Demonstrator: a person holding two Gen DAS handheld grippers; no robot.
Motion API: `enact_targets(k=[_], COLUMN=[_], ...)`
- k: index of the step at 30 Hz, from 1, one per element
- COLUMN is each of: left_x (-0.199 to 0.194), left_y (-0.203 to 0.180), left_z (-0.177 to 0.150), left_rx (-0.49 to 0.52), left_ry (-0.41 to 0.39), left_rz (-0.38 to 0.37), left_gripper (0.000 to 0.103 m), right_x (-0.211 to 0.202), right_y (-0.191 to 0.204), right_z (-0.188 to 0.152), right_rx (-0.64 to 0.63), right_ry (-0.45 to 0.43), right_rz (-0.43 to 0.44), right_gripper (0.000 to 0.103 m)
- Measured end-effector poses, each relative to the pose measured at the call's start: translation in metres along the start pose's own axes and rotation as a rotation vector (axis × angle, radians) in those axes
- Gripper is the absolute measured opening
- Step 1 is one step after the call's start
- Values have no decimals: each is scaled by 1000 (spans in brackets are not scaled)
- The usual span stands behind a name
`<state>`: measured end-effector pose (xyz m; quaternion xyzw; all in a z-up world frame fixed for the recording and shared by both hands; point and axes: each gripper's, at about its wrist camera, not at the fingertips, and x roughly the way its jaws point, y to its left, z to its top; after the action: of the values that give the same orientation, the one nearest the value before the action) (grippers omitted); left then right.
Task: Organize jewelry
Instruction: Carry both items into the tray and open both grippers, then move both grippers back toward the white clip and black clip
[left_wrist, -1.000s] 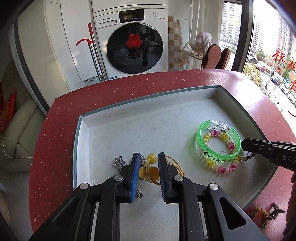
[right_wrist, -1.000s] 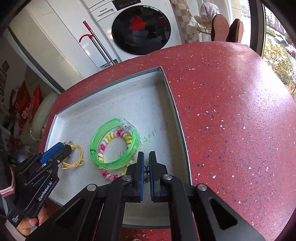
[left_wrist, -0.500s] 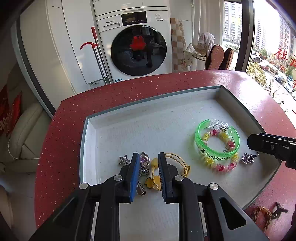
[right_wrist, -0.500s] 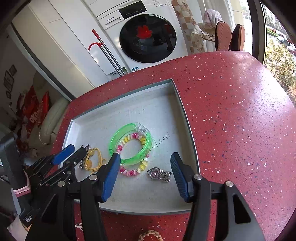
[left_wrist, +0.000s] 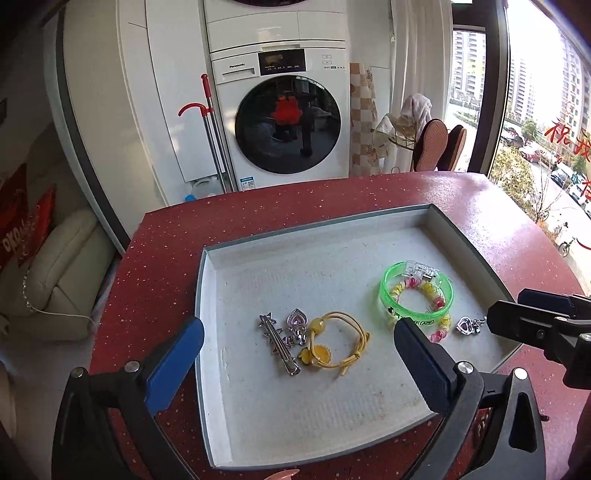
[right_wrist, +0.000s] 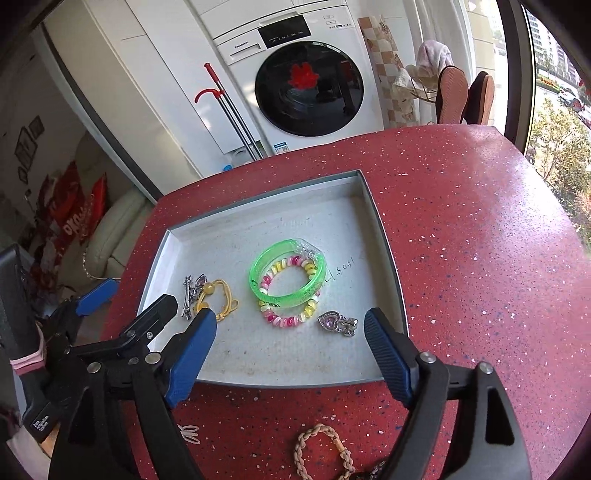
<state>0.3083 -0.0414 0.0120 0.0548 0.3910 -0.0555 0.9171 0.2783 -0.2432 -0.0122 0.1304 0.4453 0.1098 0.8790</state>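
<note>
Washer in the back says Panasonic, and the other claw's handle reads "Data Acquisition System". Both claws tilt down over the white tray on the red surface: left claw and right claw are both opening wide, nothing between the pads. Inside the tray: green bangle lying flat, heart charm beside it, silver hair clip running lengthwise toward the camera.

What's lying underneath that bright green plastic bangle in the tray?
A pink, yellow and white beaded bracelet lies under the translucent green plastic bangle, inside the shallow grey tray. Its near loop pokes out; part shows through the ring; the stretch beneath the green band is covered.
</note>
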Motion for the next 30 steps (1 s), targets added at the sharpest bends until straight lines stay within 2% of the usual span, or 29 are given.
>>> enact_targets(k=[7,11,16,18,22,30], left_x=[-24,-36,-49,-56,-66,-78], left_y=[3,4,4,4,0,11], left_z=[-8,-14,-23,-29,-42,-80], left_rx=[9,11,25,24,45,28], left_ry=[-17,-18,-16,-13,-12,-6], left_rz=[-14,-30,-53,-62,-43,-30], left_gripper=[103,103,103,103,103,103], right_x=[-27,-39,-52,-55,-63,-74], right_y=[6,4,4,6,10,5], right_z=[-10,-15,-24,-28,-40,-66], right_rx=[-25,-4,10,-6,-50,-43], right_ry=[-67,-96,-90,-74,-55,-27], right_rz=[-21,-2,18,-4,-50,-52], right_gripper=[88,90,90,90,90,90])
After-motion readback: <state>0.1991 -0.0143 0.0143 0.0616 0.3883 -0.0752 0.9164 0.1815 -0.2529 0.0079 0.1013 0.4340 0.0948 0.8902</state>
